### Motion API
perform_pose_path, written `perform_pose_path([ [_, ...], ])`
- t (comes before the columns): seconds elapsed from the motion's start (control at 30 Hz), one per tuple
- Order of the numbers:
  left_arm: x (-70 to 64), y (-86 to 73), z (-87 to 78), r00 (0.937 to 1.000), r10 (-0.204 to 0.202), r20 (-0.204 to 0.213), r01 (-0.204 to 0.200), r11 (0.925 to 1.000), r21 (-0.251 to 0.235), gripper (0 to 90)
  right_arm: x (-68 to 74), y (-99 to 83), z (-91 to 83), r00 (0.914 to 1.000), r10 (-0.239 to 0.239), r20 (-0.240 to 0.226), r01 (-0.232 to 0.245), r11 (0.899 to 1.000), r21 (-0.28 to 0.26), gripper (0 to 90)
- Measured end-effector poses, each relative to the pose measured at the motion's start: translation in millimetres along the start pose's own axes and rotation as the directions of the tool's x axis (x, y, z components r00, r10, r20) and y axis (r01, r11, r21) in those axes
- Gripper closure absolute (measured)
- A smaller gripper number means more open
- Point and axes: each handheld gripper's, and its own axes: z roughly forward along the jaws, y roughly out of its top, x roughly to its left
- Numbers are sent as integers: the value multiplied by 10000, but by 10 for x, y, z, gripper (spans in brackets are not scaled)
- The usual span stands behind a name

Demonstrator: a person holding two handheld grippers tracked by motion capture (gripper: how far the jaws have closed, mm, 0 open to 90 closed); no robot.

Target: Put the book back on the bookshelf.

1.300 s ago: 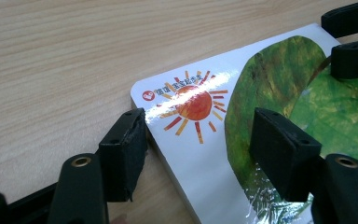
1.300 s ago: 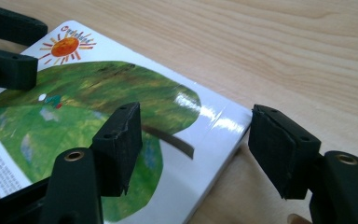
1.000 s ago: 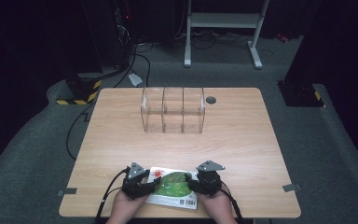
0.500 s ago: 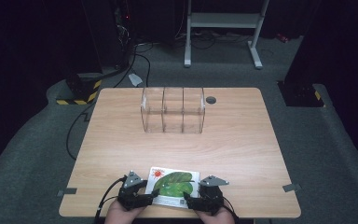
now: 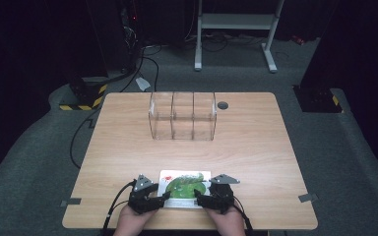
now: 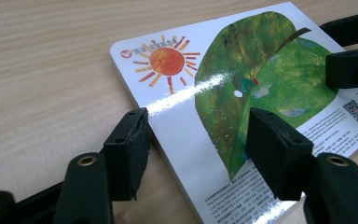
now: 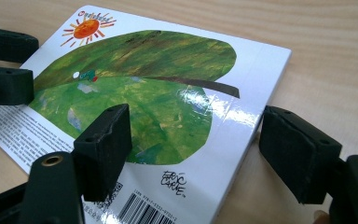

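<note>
At the bottom centre of the high view I have the book [image 5: 184, 185] lying flat on the desk [image 5: 256, 147], back cover up, close to the near edge. Green leaf artwork, orange sun in one corner, barcode and small print along one side.

Left tool [image 5: 163, 197] sits at the book's left end, right tool [image 5: 200, 199] at its right end, both low in the frame with my hands behind them.

Left gripper view: left tool [image 6: 196, 140] is spread open, not clamped. One jaw is at the book's [image 6: 242, 107] edge on the lower left of the frame, over bare desk; the other is over the cover at lower right. Can't tell if either pad actually touches the cover. The right tool's jaws show at the upper right of this frame, at the far end of the book.

Right gripper view: right tool [image 7: 193, 144] also spread open. One jaw over the cover at lower left near the barcode, the other off the book's [image 7: 158, 84] edge at lower right, clear gap visible.

Upper centre of the high view: clear three-compartment organiser [image 5: 182, 116], well apart from the book.
</note>
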Motion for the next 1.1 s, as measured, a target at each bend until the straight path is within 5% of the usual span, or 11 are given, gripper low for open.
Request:
perform_pose_path([
  [0.33,201,232,227,9988,-393,-306,383,9987,-323,423,-220,335,291,9999,111,115,-108,9997,-213,257],
  [0.43,228,180,186,9970,-776,71,779,9956,-518,433,-239,371,275,9996,-260,106,261,9996,-76,304],
  [0.57,253,135,135,9922,-1110,574,1138,9924,-471,415,-205,219,100,9985,-553,-28,552,9984,-119,257],
  [0.8,219,125,145,9957,-686,625,724,9955,-607,367,-167,34,-19,9956,-561,-757,547,9983,-193,196],
  [1.1,204,129,120,9972,-570,493,608,9949,-809,386,-76,13,57,9903,-1324,-415,1321,9912,-99,176],
])
